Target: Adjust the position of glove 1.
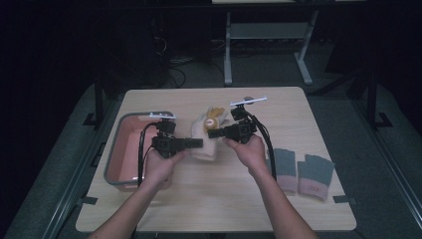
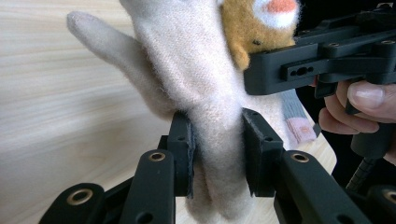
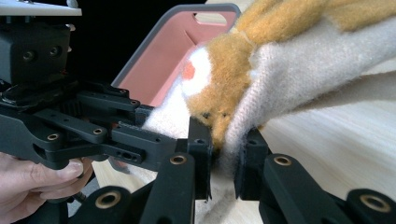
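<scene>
Both hand-held grippers hold a cream glove over the surface, just right of the pink bin

The left hand-held gripper (image 2: 217, 154) is clamped on the glove (image 2: 196, 79) near its cuff, and the right hand-held gripper (image 3: 223, 161) is clamped on its edge beside the orange animal patch (image 3: 224, 74). To do this well, I'd keep both grips firm and move the two together toward the bin (image 1: 115, 149), so the knit neither stretches nor slips. Two grey gloves (image 1: 303, 172) lie well right of the bin; each has a pink cuff, one with a small red mark too blurred to read
</scene>
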The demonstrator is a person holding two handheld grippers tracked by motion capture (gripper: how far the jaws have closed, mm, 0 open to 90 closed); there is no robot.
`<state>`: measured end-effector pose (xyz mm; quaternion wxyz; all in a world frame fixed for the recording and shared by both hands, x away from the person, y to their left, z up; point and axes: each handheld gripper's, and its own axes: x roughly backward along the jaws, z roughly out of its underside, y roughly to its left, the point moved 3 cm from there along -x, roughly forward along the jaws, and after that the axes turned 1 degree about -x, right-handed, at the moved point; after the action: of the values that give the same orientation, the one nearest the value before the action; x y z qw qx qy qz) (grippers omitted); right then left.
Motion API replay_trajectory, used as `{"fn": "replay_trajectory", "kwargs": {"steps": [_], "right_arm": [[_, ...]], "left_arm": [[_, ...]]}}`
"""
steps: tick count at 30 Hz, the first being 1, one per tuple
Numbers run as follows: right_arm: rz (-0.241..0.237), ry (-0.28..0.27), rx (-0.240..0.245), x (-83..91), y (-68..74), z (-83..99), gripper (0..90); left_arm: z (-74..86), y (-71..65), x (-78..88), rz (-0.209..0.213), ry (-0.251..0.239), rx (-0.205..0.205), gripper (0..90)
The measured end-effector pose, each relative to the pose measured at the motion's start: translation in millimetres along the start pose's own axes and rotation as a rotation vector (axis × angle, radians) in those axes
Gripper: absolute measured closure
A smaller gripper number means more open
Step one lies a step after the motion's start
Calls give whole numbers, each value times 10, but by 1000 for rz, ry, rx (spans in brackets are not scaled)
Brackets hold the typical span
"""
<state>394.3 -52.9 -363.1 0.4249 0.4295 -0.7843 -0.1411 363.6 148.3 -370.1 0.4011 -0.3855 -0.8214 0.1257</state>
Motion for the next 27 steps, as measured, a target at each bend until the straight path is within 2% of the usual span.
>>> {"fn": "replay_trajectory", "kwargs": {"steps": [21,27], "right_arm": [[-50,-11,25,-133,242,-322,800],[-55,-12,40,-172,329,-409,801]], "left_arm": [[-216,130,338,2,-38,31,678],[-261,152,431,-6,-41,23,678]]}}
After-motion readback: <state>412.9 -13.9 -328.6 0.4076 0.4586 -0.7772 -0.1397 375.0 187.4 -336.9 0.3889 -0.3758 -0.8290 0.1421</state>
